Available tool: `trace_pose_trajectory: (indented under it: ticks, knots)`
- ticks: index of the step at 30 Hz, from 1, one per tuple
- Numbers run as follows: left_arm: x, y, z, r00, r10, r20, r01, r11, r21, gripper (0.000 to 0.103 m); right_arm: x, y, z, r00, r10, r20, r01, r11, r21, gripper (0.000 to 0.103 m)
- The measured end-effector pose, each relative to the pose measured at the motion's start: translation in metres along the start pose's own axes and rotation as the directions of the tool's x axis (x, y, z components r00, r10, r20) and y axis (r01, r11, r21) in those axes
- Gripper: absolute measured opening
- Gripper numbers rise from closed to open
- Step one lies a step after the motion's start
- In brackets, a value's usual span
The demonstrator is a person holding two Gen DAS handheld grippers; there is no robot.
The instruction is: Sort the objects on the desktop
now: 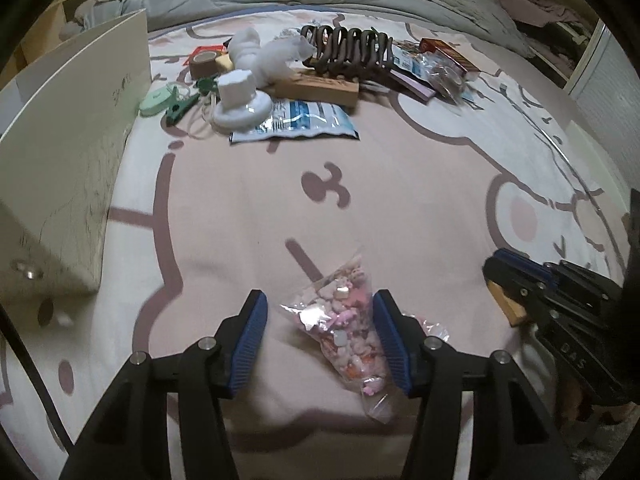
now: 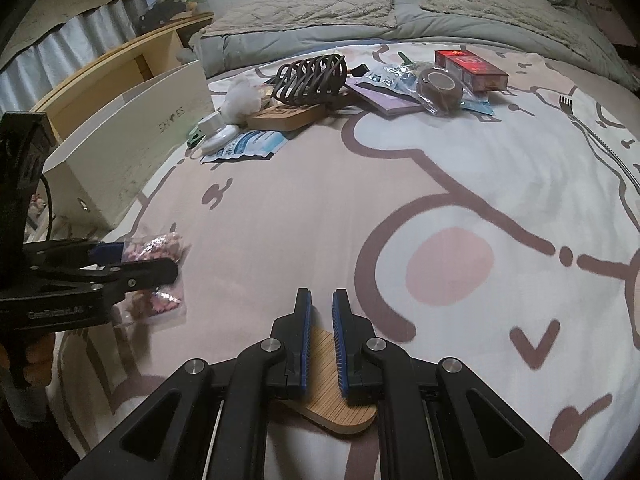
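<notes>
A clear bag of pink and white beads (image 1: 344, 328) sits between the blue pads of my left gripper (image 1: 319, 300), which is shut on it just above the cartoon-print bedcover (image 1: 420, 184). In the right wrist view the same bag (image 2: 154, 246) shows in the left gripper (image 2: 152, 260) at the left edge. My right gripper (image 2: 322, 294) is shut on a thin wooden board (image 2: 332, 404) with a rounded corner, which sticks out below its fingers. The left wrist view shows that gripper (image 1: 494, 270) at the far right with the board (image 1: 510, 306) in it.
A tall white box (image 1: 80, 140) stands open at the left. At the far side lies a pile: a brown wire rack (image 1: 348, 46), white foam pieces (image 1: 240, 96), a blue-white packet (image 1: 304, 120), a wooden block (image 1: 320, 88), a tape roll (image 2: 438, 86) and a red box (image 2: 472, 66).
</notes>
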State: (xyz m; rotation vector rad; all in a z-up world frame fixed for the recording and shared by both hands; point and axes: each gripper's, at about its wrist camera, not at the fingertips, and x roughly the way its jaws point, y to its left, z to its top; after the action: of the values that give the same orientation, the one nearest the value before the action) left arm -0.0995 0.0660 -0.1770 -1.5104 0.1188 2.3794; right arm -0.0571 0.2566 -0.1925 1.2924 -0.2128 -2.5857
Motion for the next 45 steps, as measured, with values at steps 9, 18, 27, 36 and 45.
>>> trace_pose_trajectory:
  ticks: [9,18,27,36,45]
  knots:
    - [-0.013,-0.001,-0.016,0.997,0.02,-0.081,-0.025,0.998,-0.062,0.087,-0.002,-0.001,-0.004,1.0,0.01,0.02,-0.01,1.0,0.009,0.011]
    - [-0.025,0.0,-0.038,0.99,0.098,-0.099,-0.109,0.988,-0.114,0.089,-0.002,-0.001,-0.004,1.0,0.008,0.022,-0.008,1.0,0.008,0.011]
    - [-0.041,0.003,-0.036,0.999,0.035,-0.021,-0.038,0.991,-0.125,0.089,-0.002,0.0,-0.004,1.0,-0.005,0.027,0.005,1.0,0.0,0.011]
    - [-0.025,-0.021,-0.028,0.997,0.072,0.007,-0.072,0.997,-0.012,0.089,-0.003,-0.001,-0.004,1.0,0.002,0.029,-0.002,1.0,0.005,0.011]
    - [-0.006,-0.016,-0.034,0.989,0.146,-0.003,-0.146,0.989,-0.03,0.101,-0.002,-0.004,-0.001,0.999,0.025,0.02,-0.026,0.999,0.024,0.011]
